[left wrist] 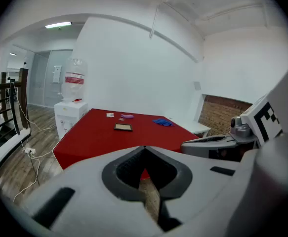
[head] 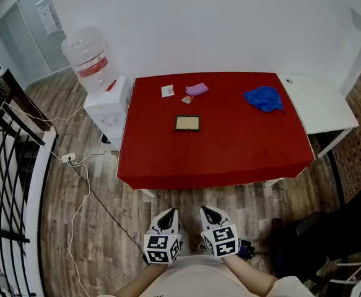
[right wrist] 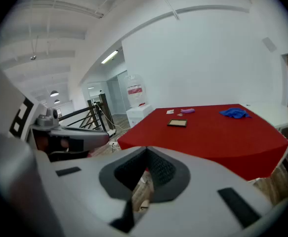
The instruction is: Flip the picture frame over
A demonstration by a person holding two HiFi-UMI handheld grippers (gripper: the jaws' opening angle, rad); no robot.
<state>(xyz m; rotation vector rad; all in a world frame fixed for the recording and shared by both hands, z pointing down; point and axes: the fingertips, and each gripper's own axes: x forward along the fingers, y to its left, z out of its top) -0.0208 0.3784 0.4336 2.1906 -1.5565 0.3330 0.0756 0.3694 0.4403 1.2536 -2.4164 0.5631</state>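
Note:
A small dark-rimmed picture frame [head: 187, 123] lies flat near the middle of the red table [head: 161, 156]; it also shows far off in the left gripper view as the frame [left wrist: 123, 127] and in the right gripper view as the frame [right wrist: 177, 123]. My left gripper [head: 169, 216] and right gripper [head: 210, 213] are side by side over the floor, well short of the table's near edge. Both are shut with nothing between the jaws. In their own views the left gripper [left wrist: 144, 148] and the right gripper [right wrist: 146, 149] point toward the table.
On the table lie a blue cloth [head: 264, 98], a pink object [head: 196, 89] and a white card [head: 167, 91]. A water dispenser [head: 100, 79] stands left of the table, a white side table [head: 316, 104] to the right. A black railing [head: 7, 166] and cables [head: 81, 190] are at left.

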